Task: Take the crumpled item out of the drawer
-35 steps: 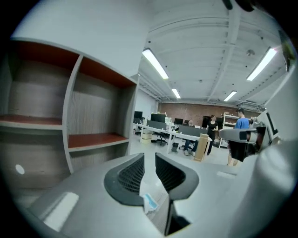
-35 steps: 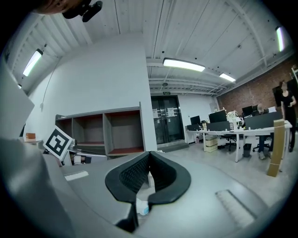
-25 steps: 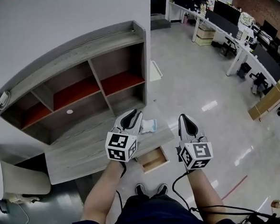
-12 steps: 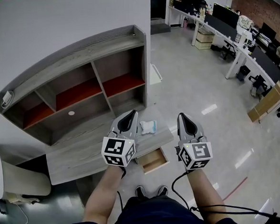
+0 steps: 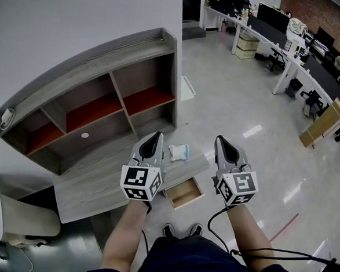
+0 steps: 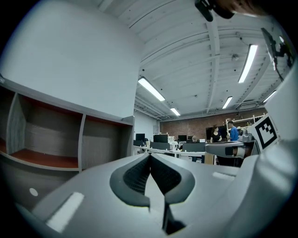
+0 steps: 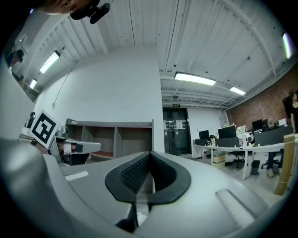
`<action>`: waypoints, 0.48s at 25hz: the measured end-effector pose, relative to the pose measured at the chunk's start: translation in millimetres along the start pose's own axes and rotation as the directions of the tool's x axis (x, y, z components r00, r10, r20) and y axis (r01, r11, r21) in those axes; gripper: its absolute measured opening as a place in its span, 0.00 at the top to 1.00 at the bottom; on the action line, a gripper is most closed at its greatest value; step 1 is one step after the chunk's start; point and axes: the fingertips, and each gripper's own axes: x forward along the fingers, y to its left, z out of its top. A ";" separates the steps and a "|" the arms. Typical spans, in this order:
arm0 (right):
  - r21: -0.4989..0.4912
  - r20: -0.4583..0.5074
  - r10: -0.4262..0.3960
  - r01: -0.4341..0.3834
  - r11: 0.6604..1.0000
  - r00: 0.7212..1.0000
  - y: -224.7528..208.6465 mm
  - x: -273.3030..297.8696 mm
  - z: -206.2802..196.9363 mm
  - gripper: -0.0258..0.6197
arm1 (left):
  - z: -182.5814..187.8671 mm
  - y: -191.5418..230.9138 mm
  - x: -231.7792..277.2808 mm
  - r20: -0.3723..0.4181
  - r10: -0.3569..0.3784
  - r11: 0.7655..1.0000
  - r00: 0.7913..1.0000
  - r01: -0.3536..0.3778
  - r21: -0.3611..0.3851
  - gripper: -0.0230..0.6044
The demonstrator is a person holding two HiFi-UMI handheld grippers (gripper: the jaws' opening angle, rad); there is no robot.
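Crumpled white, pale-blue item point(image 5: 179, 152) on desk point(image 5: 87, 190); left tongs point(image 5: 153, 137), right tongs point(image 5: 219, 140) pressed together, empty

right tongs point(image 7: 150, 154): jaws together, nothing between | left tongs point(image 7: 77, 148) at left | shelf unit point(image 7: 125, 137) beyond

Shelf unit point(image 5: 98, 102) sits along back of surface point(image 5: 86, 188). Crumpled item point(image 5: 178, 152) lies on surface near its right end, between left tool point(image 5: 153, 138) and right tool point(image 5: 220, 142). Drawer point(image 5: 184, 192) open below front edge, just before item.
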 end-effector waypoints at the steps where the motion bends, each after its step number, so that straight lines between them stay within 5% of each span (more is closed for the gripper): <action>1: -0.001 0.000 0.001 -0.001 1.000 1.000 0.3 0.2 -0.3 0.95 | -0.3 0.8 0.0 0.001 0.001 1.000 1.000 -0.001 0.000 0.96; 12: -0.008 -0.004 -0.001 0.001 1.000 1.000 2.1 1.3 0.3 0.95 | -4.7 1.6 1.6 -0.005 -0.006 1.000 1.000 0.006 -0.019 0.96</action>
